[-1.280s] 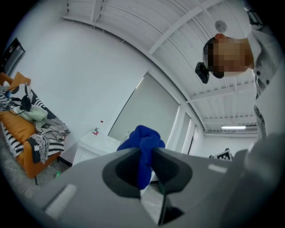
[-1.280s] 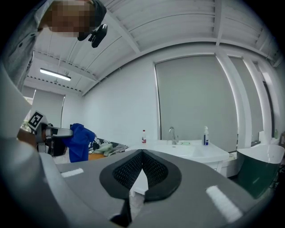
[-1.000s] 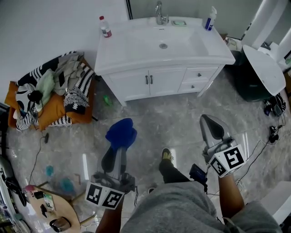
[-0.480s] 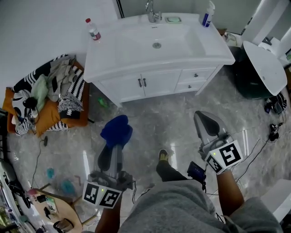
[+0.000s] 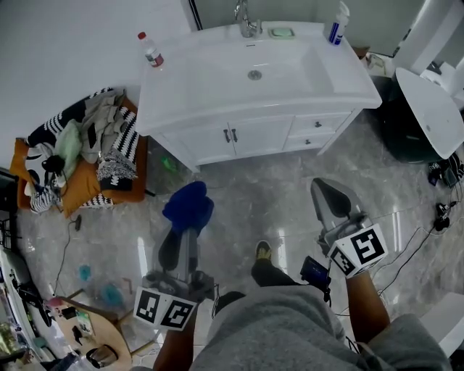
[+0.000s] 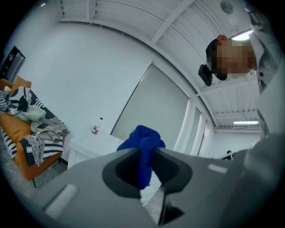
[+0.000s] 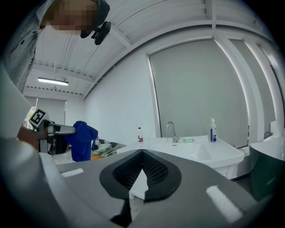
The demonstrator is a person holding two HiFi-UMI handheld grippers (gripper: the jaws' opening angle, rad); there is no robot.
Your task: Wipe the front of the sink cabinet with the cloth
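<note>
A white sink cabinet with two doors and two drawers stands at the far side of the floor, its basin top above. My left gripper is shut on a bunched blue cloth, held over the floor well short of the cabinet front; the cloth pokes out between the jaws in the left gripper view. My right gripper is shut with nothing in it, also short of the cabinet. The right gripper view shows the blue cloth at left and the sink top ahead.
A bottle, a tap, a soap dish and a pump bottle stand on the sink top. An orange cushion piled with clothes lies left. A dark bin with a white lid is right. My shoe is between the grippers.
The view has shifted a little, so the cabinet sits slightly lower and farther left than a second ago. Both grippers keep their places and the cloth stays held.
</note>
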